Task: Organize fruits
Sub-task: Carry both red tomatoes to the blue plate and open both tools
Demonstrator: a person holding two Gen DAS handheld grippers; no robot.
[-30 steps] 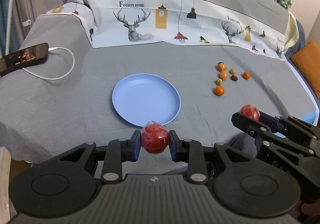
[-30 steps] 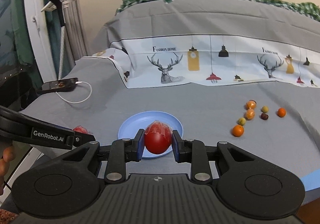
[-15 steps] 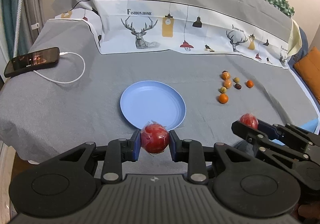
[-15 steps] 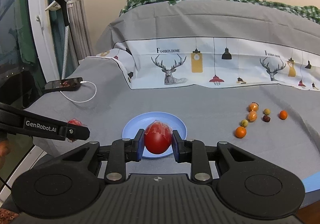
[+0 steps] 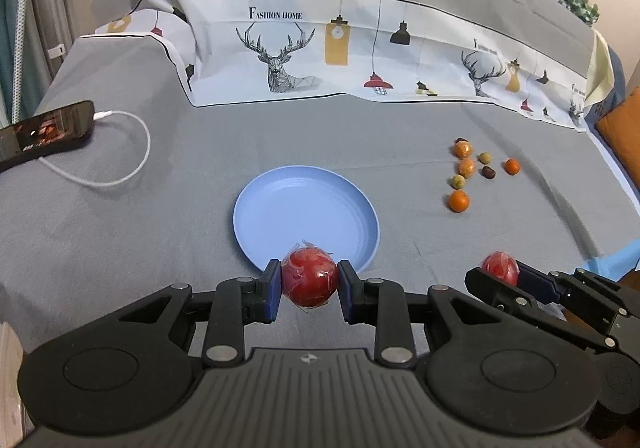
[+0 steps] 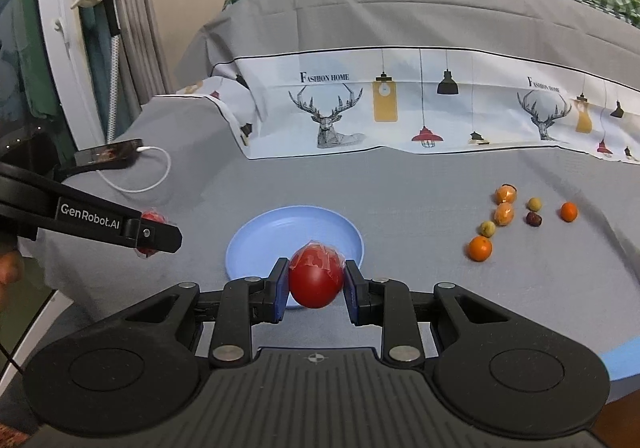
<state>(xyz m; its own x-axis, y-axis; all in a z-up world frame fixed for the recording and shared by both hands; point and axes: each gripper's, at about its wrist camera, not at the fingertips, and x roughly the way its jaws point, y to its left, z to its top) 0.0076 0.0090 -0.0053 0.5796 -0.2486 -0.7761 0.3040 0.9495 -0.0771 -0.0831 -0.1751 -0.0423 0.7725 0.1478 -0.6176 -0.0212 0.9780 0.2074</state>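
So both our hands have crept in toward the blue plate over the last second, and it sits bigger and closer in both wrist views than before. Our left gripper is still clamped on a red wrapped fruit right at the plate's near rim, and the right gripper is clamped on its own red fruit, also hanging over the near edge of the plate. Nothing has been dropped yet and the plate is still bare. The small oranges and little fruits lie well off to the plate's right on the grey bed cover, untouched. Looks to us like the drop-off is next.
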